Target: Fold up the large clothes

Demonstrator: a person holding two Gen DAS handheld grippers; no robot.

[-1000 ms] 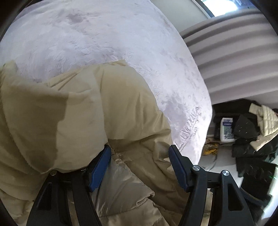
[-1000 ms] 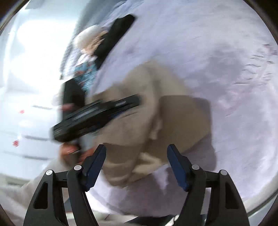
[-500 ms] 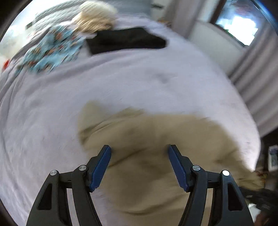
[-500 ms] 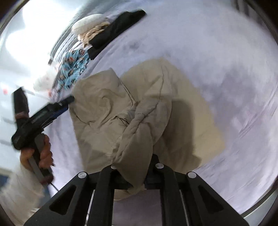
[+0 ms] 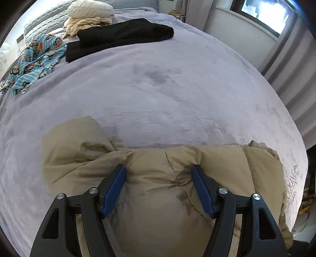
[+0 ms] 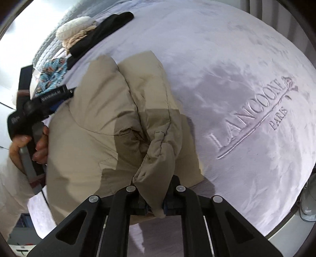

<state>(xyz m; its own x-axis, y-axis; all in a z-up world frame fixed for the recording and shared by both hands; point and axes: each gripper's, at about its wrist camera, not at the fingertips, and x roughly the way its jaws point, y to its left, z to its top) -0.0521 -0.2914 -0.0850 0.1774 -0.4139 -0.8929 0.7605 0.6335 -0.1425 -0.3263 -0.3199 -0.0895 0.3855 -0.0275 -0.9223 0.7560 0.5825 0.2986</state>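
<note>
A beige puffer jacket (image 5: pixel 154 178) lies bunched on the near part of a lavender bed blanket (image 5: pixel 158 89). My left gripper (image 5: pixel 159 187) is open, its blue pads either side of a padded fold of the jacket, pressing into it. In the right wrist view the same jacket (image 6: pixel 110 122) lies in a heap, and my right gripper (image 6: pixel 155 205) is shut on a pinched fold of it. The left gripper (image 6: pixel 51 98) shows there at the jacket's far left edge, held in a hand.
At the far end of the bed lie a black garment (image 5: pixel 122 35), a blue cartoon-print cloth (image 5: pixel 33 61) and a cream bundle (image 5: pixel 88 13). The blanket carries an embossed logo (image 6: pixel 254 114). Curtains (image 5: pixel 292 69) and a window stand to the right.
The right gripper has closed on a fold of the jacket. The left gripper swung up from the jacket, then came down over its padded fold, still open.
</note>
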